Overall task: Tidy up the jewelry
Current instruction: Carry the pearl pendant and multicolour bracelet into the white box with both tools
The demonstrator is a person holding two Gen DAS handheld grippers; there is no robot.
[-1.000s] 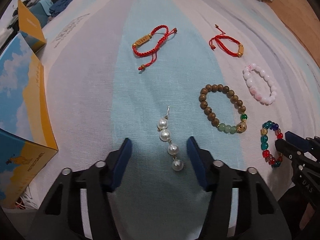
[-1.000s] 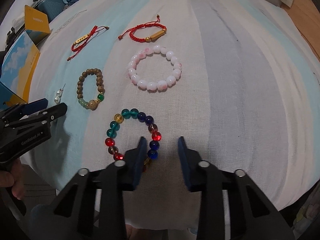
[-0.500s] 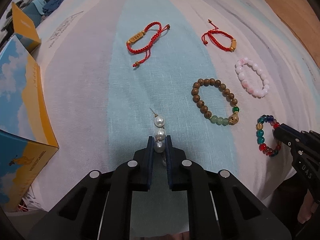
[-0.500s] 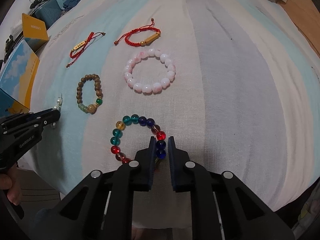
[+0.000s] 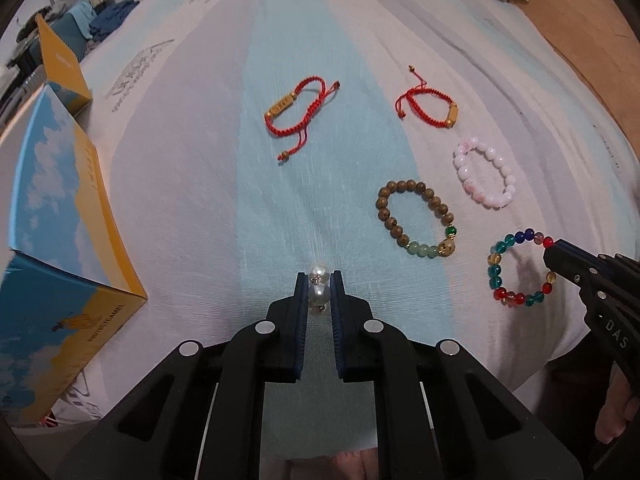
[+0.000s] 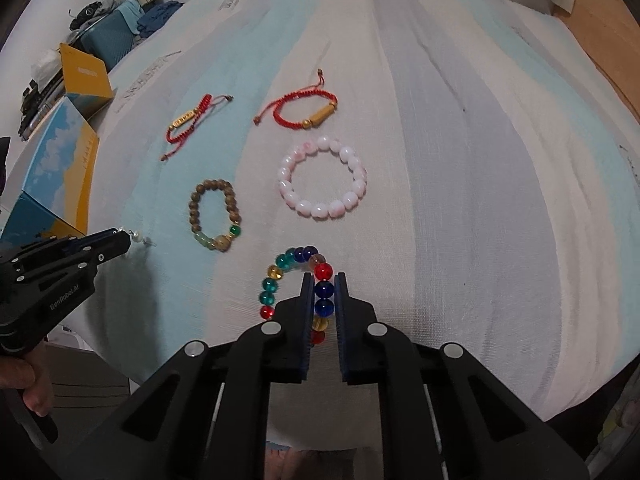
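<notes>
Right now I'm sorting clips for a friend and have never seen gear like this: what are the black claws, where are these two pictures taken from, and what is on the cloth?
Those black claws are hand-held grippers; a person holds one in each hand, and each carries a camera looking along its two fingers.

One picture is the left gripper's own view. It is shut on a pearl strand.

The other is the right gripper's view. It is shut on a multicoloured bead bracelet.

Each gripper also shows at the edge of the other's picture.

Lying on the striped cloth are two red cord bracelets, a pink bead bracelet and a brown wooden bead bracelet. A blue and yellow box stands at the left.
</notes>
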